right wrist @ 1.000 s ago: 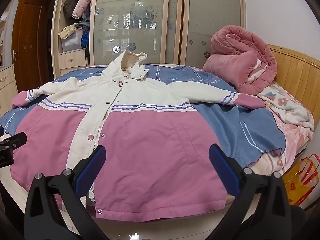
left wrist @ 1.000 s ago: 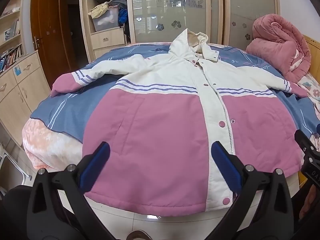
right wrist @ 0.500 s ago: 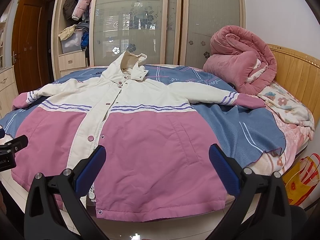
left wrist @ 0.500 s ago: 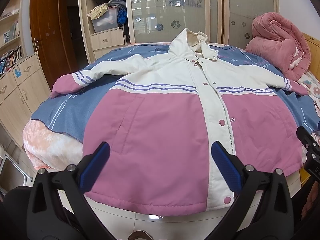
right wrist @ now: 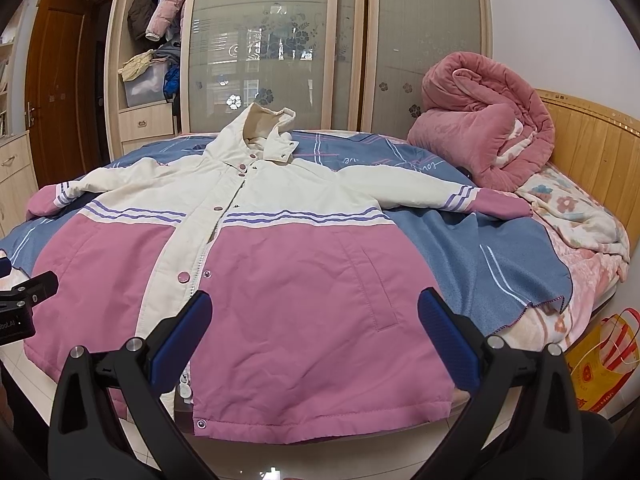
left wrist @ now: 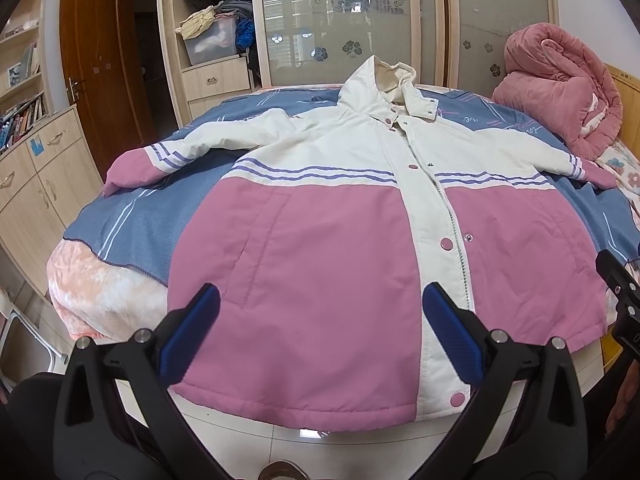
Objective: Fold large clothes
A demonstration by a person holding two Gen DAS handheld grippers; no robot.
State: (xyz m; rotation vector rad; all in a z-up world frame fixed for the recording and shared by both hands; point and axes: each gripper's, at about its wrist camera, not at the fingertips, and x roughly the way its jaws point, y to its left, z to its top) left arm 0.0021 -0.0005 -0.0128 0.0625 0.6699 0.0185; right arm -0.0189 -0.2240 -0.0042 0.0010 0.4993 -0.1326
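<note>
A large pink and cream hooded jacket (left wrist: 320, 240) (right wrist: 288, 272) lies flat and face up on the bed, sleeves spread to both sides, hood toward the wardrobe. Its pink hem hangs over the bed's near edge. My left gripper (left wrist: 320, 312) hovers open above the hem's left half, blue pads wide apart with nothing between them. My right gripper (right wrist: 314, 312) hovers open above the hem's right half, also empty. Each gripper's black body shows at the edge of the other view.
The bed carries a blue sheet (right wrist: 460, 248). A rolled pink quilt (right wrist: 484, 136) sits at the headboard (right wrist: 592, 148). A wardrobe (left wrist: 352, 24) stands behind, low cabinets (left wrist: 36, 184) and a door on the left. A yellow bag (right wrist: 600, 360) rests on the floor right.
Both grippers have tilted and moved slightly so the jacket sits a little lower and closer in view. They stay open and the jacket has not moved.
</note>
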